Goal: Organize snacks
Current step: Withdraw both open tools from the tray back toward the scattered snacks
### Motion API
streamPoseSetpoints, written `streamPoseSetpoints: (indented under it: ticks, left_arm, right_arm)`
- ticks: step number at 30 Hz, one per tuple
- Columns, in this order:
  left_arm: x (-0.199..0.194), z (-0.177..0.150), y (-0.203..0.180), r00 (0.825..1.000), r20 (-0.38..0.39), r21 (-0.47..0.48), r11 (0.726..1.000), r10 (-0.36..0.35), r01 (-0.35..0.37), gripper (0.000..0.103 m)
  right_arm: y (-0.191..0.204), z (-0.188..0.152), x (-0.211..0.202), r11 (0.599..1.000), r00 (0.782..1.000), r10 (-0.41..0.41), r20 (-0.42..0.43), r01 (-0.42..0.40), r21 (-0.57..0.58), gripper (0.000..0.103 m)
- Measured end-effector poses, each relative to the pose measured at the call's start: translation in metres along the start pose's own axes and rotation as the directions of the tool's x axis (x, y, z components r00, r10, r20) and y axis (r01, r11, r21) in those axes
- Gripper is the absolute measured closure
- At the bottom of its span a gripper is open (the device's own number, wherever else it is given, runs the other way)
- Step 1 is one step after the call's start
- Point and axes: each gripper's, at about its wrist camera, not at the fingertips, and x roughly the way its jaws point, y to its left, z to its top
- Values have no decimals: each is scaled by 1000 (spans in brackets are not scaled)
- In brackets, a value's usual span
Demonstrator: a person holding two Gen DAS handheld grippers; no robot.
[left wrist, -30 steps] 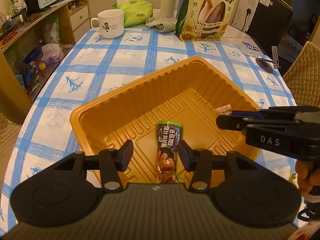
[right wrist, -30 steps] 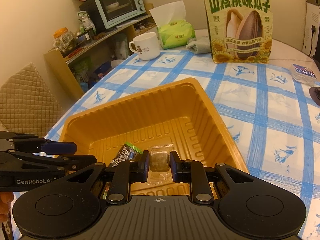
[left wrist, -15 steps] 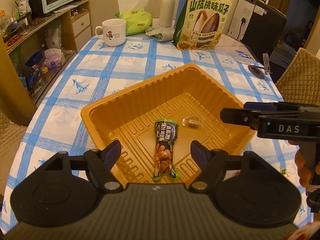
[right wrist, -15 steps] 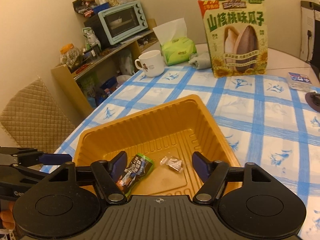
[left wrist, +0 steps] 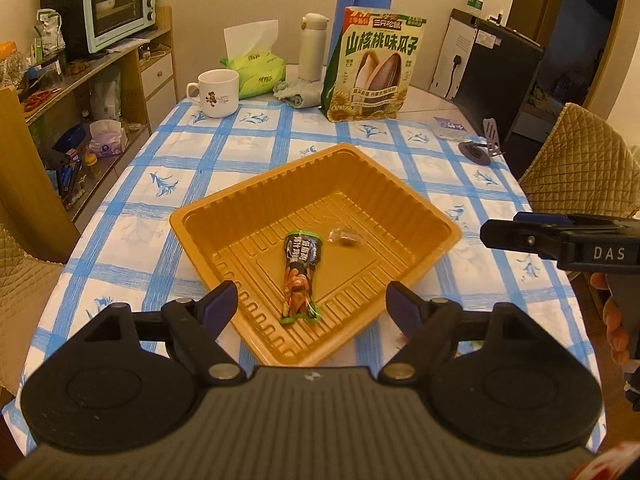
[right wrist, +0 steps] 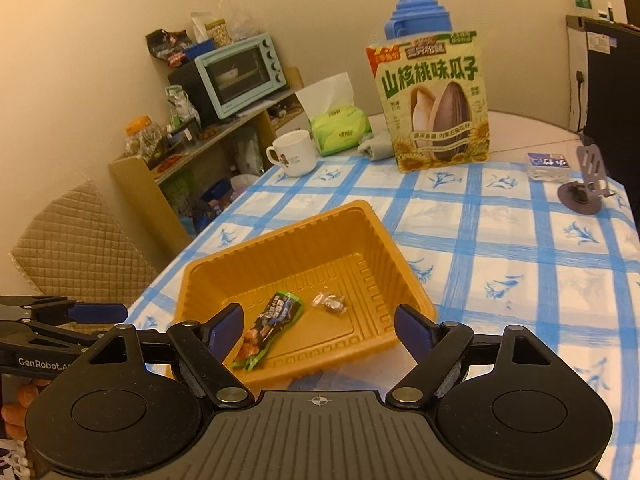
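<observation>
An orange plastic tray (left wrist: 248, 204) (right wrist: 288, 248) sits on the blue-checked tablecloth. Inside lie a long green-and-dark snack packet (left wrist: 301, 276) (right wrist: 270, 322) and a small clear-wrapped sweet (left wrist: 345, 237) (right wrist: 330, 303). My left gripper (left wrist: 314, 306) is open and empty, held above the tray's near edge. My right gripper (right wrist: 319, 326) is open and empty, also above the tray's near side. Each gripper shows at the edge of the other's view.
A large sunflower-seed bag (left wrist: 374, 66) (right wrist: 434, 102), a white mug (left wrist: 216, 93), a green tissue pack (left wrist: 252, 70), a white flask (left wrist: 313, 46) and a blue thermos stand at the table's far end. A phone stand (right wrist: 584, 190) is far right. Chairs flank the table.
Both grippers opened and drew back and up from the tray. The packet and the small wrapped sweet were let go and now lie on the tray floor.
</observation>
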Motion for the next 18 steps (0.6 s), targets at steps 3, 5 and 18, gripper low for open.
streamPoseSetpoints:
  ticks: [3, 5, 18]
  left_arm:
    - [-16, -8, -7, 1000, 11, 1, 1000, -1, 1, 23]
    - [-26, -16, -11, 1000, 16, -3, 1000, -3, 3, 23]
    - [-69, -70, -25, 1000, 1, -25, 1000, 7, -7, 23]
  right_arm:
    - [2, -5, -21, 1000, 1000, 0, 15, 0, -3, 20]
    - [2, -9, -34, 1000, 1000, 2, 24, -2, -1, 20]
    - [1, -56, -101, 1000, 1000, -6, 17, 6, -23, 20]
